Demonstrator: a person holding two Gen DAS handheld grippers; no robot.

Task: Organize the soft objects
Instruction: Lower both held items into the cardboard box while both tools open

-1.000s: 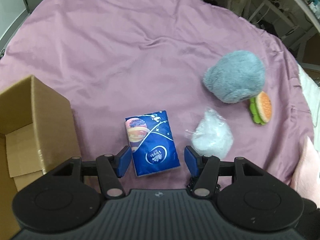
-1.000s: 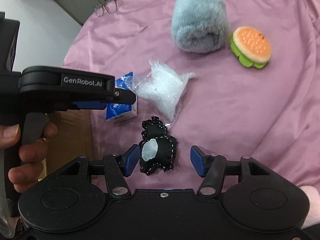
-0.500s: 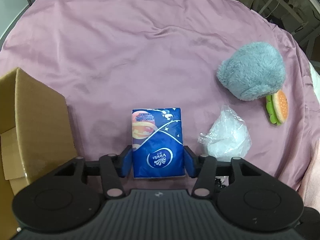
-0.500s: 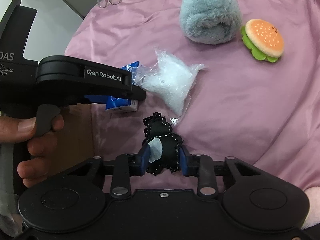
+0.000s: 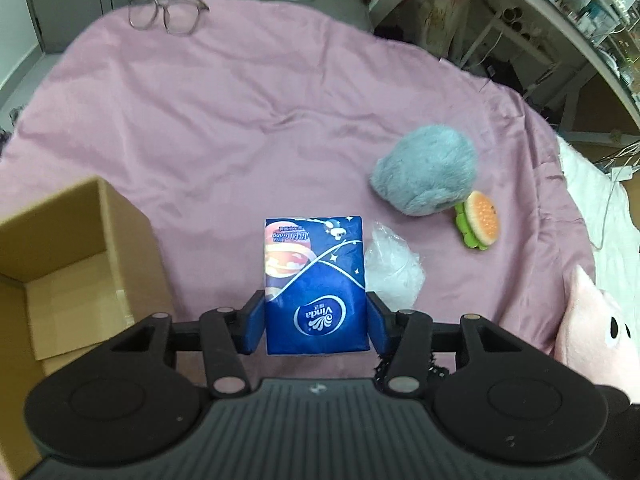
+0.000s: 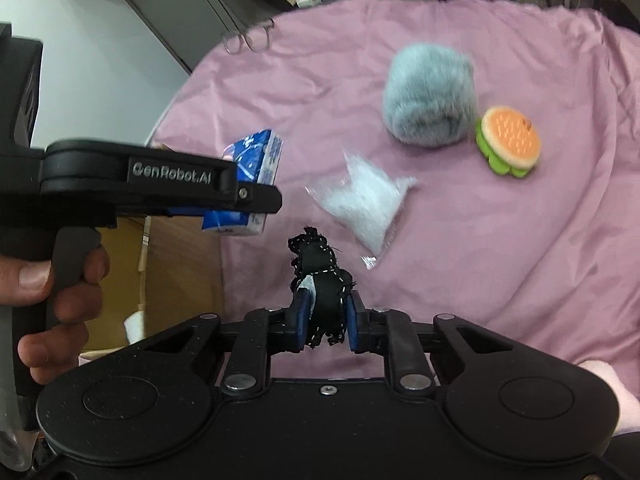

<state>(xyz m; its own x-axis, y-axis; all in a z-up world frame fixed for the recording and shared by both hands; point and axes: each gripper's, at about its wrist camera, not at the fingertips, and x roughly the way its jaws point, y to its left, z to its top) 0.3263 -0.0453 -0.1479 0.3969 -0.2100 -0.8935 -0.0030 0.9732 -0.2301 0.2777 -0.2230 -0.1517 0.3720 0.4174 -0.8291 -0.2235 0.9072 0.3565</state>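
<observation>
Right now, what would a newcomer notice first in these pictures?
Probably the blue tissue pack clamped in the left gripper, near the open cardboard box. Then the black fabric piece pinched in the right gripper, and the fluffy grey plush lying beside a burger toy.

Both handheld grippers are matte black plastic, the left gripper (image 5: 316,322) and right gripper (image 6: 325,322) with blue finger pads, silver screws, round housings, and white "GenRobot.AI" lettering.
</observation>
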